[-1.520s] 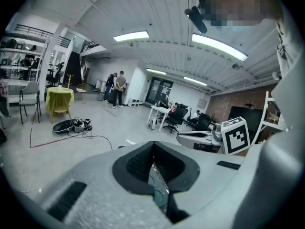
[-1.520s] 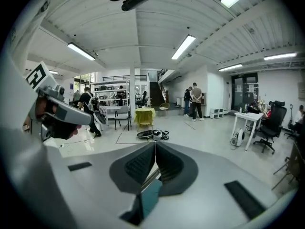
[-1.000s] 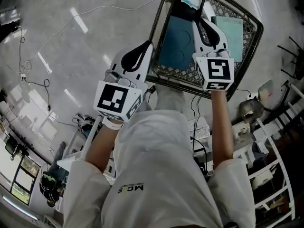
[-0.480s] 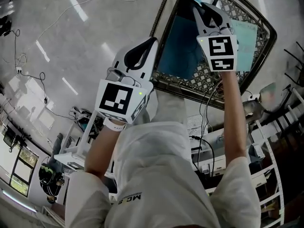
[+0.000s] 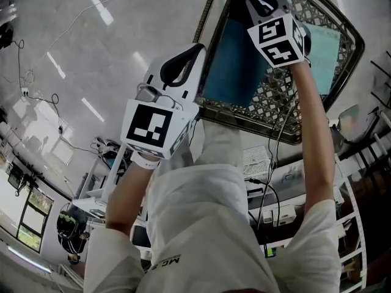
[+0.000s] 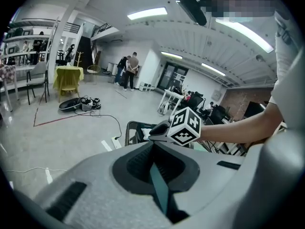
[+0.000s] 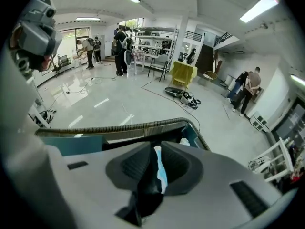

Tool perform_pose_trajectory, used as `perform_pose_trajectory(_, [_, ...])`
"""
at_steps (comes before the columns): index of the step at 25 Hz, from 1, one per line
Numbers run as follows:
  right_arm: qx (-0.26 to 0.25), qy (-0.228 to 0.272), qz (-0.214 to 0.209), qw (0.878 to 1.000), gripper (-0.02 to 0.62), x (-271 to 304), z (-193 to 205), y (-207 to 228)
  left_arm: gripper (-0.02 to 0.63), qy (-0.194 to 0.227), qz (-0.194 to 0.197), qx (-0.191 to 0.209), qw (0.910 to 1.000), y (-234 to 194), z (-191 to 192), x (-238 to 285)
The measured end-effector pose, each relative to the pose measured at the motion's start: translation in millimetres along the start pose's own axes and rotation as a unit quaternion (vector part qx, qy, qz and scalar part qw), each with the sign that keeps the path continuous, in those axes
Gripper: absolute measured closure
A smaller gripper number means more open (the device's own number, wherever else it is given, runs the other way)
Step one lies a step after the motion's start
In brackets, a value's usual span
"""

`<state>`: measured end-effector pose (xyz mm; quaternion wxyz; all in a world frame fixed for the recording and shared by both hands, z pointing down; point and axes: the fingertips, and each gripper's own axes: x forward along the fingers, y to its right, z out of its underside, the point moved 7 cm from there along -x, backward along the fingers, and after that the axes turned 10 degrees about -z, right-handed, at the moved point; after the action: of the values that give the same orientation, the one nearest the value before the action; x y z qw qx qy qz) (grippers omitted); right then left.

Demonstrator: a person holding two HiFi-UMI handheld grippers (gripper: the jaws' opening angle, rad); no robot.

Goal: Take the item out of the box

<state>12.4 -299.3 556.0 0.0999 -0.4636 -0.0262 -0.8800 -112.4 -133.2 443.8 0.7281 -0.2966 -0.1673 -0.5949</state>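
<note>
Left gripper [image 6: 153,149], nearest you, at 8 o'clock of the basket [image 5: 342,72]. Its jaws are pinched shut on a thin teal sheet [image 6: 159,190]. That looks like a wall of the teal box [image 5: 235,60], but the head view doesn't confirm it. Use it as your anchor and clamp firm so the box doesn't ride up.

The box sits inside the woven basket, with a pale card [image 5: 321,41] beside it at 3 o'clock.

Far end, 12 o'clock: the right gripper [image 7: 157,151] has its jaws clamped on the item [image 7: 161,173]. It's a white and light-blue soft pack with something dark hanging under it, over the box's far end. I can't tell whether it has cleared the rim.

My read is that extraction is under way. Pull straight up, then away toward 12, with no twist. The grip looks to be on a thin bit of the pack, so go smooth; a jerk could slip it. Watch that the dark part doesn't snag the basket rim.
</note>
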Motion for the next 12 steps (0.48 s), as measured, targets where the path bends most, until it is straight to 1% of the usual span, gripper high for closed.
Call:
perform_pose_trajectory(5, [-0.002, -0.041, -0.022, 0.999, 0.512, 18, 12, 9, 0.581, -0.002, -0.002, 0.004, 1.0, 2, 1, -1])
perform_pose_trajectory(9, [0.001, -0.055, -0.033, 0.998, 0.517, 29, 16, 16, 0.581, -0.005, -0.002, 0.004, 1.0, 2, 6, -2])
perform_pose_trajectory(12, [-0.003, -0.07, -0.042, 0.997, 0.537, 35, 17, 17, 0.581, -0.003, -0.005, 0.001, 1.0, 3, 7, -3])
